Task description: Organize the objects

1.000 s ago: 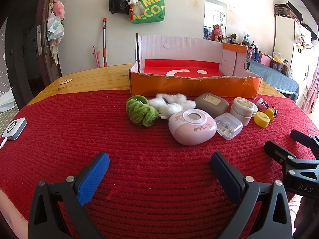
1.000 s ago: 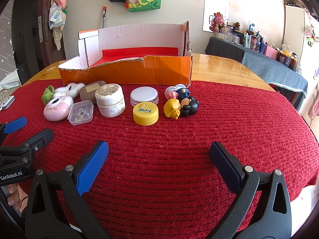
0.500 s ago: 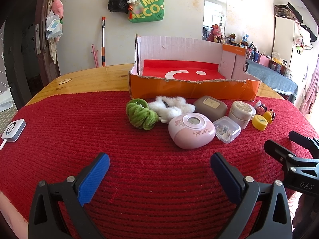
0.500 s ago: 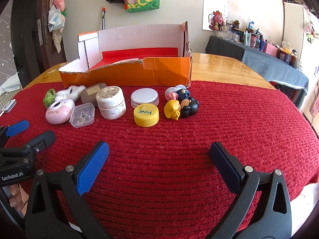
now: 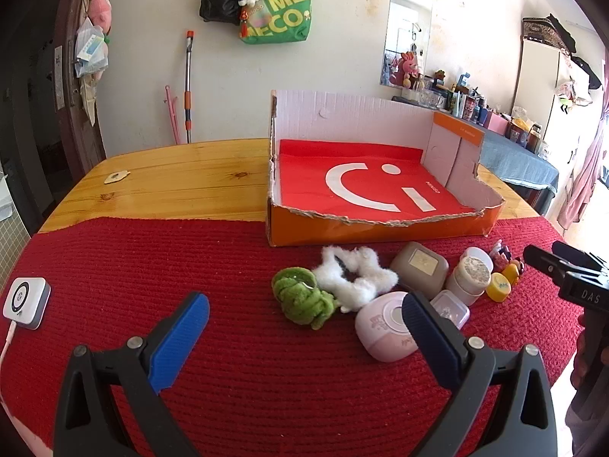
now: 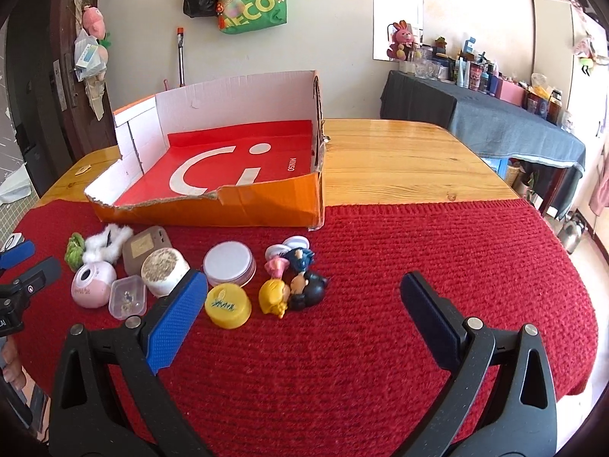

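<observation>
An orange cardboard box (image 5: 373,228) (image 6: 266,205) with a red floor stands open at the back of the red mat. In front of it lie a green scrunchie (image 5: 302,299), a white fluffy scrunchie (image 5: 356,276), a pink round case (image 5: 384,327), a brown case (image 5: 418,268), a clear small box (image 6: 127,297), a speckled jar (image 6: 164,271), a white round tin (image 6: 228,262), a yellow cap (image 6: 227,304) and small figurines (image 6: 295,283). My left gripper (image 5: 304,320) is open, hovering over the mat before the scrunchies. My right gripper (image 6: 302,302) is open, above the cap and figurines.
A white device with a cable (image 5: 24,302) lies at the mat's left edge. Bare wooden table (image 6: 403,167) extends right of the box. A cluttered side table with a dark cloth (image 6: 495,122) stands at the right. Bags (image 5: 274,3) hang on the wall.
Both grippers have risen and tilted down, so the box floor now shows. The objects on the mat have not moved.
</observation>
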The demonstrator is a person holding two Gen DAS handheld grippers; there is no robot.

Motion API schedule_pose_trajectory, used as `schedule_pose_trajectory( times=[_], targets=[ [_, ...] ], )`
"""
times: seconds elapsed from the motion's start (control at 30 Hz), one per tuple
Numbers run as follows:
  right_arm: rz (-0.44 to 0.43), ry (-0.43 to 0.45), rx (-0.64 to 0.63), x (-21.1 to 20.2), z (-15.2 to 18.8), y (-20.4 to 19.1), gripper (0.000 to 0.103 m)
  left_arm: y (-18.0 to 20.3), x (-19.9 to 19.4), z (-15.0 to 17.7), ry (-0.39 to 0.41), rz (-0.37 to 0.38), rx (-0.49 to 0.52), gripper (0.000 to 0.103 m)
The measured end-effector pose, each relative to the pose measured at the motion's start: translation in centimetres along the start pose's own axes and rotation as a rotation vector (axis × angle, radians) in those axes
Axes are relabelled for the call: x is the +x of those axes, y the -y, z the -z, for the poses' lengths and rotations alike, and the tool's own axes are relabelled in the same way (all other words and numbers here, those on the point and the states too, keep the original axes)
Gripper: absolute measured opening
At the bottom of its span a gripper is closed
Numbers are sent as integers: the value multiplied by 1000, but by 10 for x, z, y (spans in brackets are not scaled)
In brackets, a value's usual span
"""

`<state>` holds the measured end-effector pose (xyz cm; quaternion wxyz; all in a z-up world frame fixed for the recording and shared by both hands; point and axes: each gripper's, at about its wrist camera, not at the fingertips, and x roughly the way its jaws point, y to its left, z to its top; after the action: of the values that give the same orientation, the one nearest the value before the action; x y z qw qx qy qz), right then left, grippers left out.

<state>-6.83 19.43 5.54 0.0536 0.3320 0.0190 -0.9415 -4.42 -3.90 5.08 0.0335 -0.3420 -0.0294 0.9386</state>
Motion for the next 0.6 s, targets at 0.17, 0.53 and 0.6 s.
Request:
schedule_pose_trajectory(
  times=[0.17,0.53,0.6],
  targets=[
    [20,-62,-2,8,-17,22,103,-18,16,-9,-74,2,8,103],
    [-13,-207,-8,36,-5,38,103,-24,48,-6,-182,28,74,103],
    [-18,-214,-9,37,-5,39,103,-26,51,-7,-186,30,82,103]
  ],
)
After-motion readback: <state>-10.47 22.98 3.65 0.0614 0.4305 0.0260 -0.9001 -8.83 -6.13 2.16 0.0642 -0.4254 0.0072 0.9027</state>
